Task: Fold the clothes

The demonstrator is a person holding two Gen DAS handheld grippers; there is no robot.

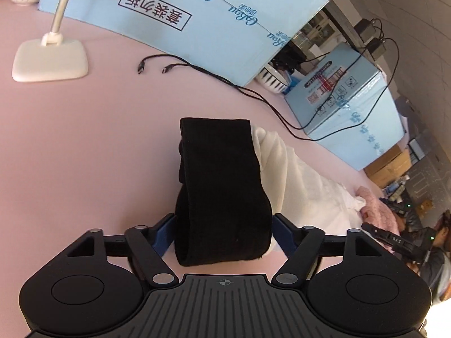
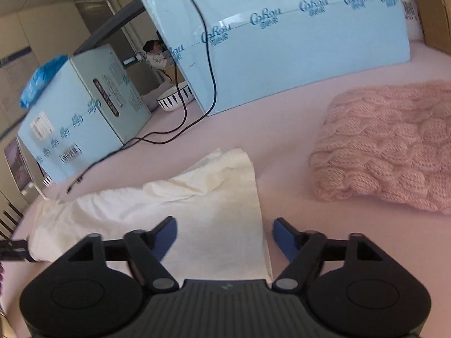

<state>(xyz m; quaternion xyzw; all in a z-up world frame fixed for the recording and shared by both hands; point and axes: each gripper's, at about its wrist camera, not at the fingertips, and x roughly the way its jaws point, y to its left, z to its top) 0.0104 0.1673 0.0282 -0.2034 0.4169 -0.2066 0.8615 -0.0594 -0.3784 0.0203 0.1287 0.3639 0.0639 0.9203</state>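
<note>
A black cloth (image 1: 220,183), folded into a thick band, lies along the middle of the left wrist view, partly on a white garment (image 1: 304,186). Its near end fills the gap between the blue fingers (image 1: 283,229) of my left gripper (image 1: 224,225), whose jaws stand wide apart; I see no squeeze on the cloth. In the right wrist view my right gripper (image 2: 225,231) hovers open over the same white garment (image 2: 197,197), one finger above the cloth and one just past its right edge. A folded pink knit sweater (image 2: 394,140) rests to the right on the pink table (image 2: 282,118).
Light blue cartons (image 1: 214,19) (image 2: 296,36) wall off the far side of the table. Black cables (image 1: 225,80) (image 2: 174,129) trail across it. A white phone stand (image 1: 50,59) stands at the far left, with striped bowls (image 1: 272,80) (image 2: 174,98) by the cartons. A person (image 1: 434,250) sits at the right edge.
</note>
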